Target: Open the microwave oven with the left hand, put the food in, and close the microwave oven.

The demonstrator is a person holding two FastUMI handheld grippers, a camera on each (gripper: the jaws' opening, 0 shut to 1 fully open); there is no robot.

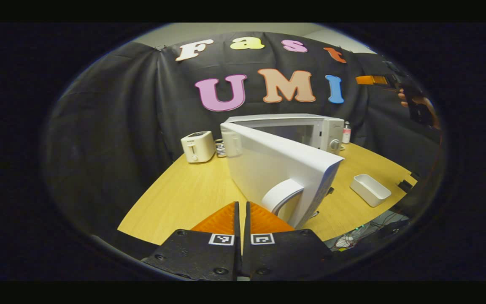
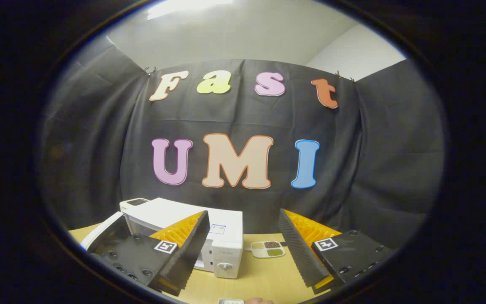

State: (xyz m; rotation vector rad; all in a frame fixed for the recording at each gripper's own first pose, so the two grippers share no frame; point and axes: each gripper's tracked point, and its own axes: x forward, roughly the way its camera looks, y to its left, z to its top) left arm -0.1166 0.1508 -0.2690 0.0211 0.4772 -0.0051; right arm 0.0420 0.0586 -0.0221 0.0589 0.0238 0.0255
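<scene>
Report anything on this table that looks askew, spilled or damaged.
Nothing stands out. The microwave door stands open, as the task requires. The toaster is upright and the white tray lies flat on the table. No spills.

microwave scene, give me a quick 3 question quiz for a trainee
1. True or false: the microwave door stands open.
2. Which gripper has its fingers closed together: A) the left gripper, or B) the right gripper?
3. In the left gripper view, which small appliance stands on the table to the left of the microwave?

Key
1. True: the door is swung out, with its handle toward the camera.
2. A: the left gripper's fingers meet with nothing between them; the right gripper's are spread wide.
3. The white toaster.
</scene>
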